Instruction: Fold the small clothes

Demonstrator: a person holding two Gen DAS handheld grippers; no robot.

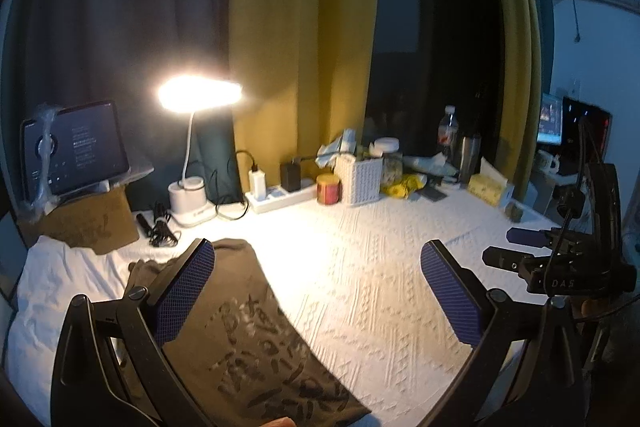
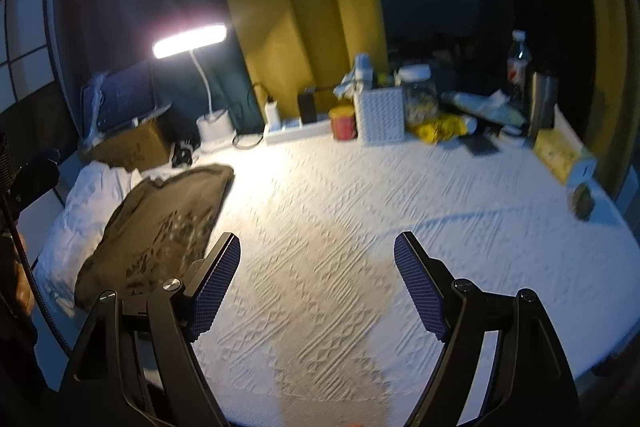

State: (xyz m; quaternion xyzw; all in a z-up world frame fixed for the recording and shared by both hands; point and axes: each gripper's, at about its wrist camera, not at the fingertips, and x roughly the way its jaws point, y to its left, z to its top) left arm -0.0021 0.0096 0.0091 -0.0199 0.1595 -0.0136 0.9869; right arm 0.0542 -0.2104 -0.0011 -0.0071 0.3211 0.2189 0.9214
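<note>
My left gripper (image 1: 316, 291) has its jaws fully spread, nothing between the blue textured pads. The folded dark olive-brown T-shirt with a pale printed pattern (image 1: 256, 327) lies flat on the worktop covered in a white embossed cloth (image 1: 360, 267); in the left wrist view it sits under and just inside the left jaw and reaches toward the middle of the gap. The pads do not press on it. A crumpled white garment (image 1: 52, 287) lies beyond the left jaw, touching the T-shirt's far side.

My right gripper (image 2: 318, 283) also has its jaws wide apart and empty. In the right wrist view only bare white cloth lies between them; the T-shirt (image 2: 160, 227) rests outside the left jaw, its near end hidden behind that jaw.

Ahead of both sets of jaws, at the worktop's far edge, stand a lit white desk lamp (image 1: 192, 183), a white power strip (image 1: 280, 193), a red and yellow tin (image 1: 328, 189) and a white perforated box (image 1: 362, 179).
</note>
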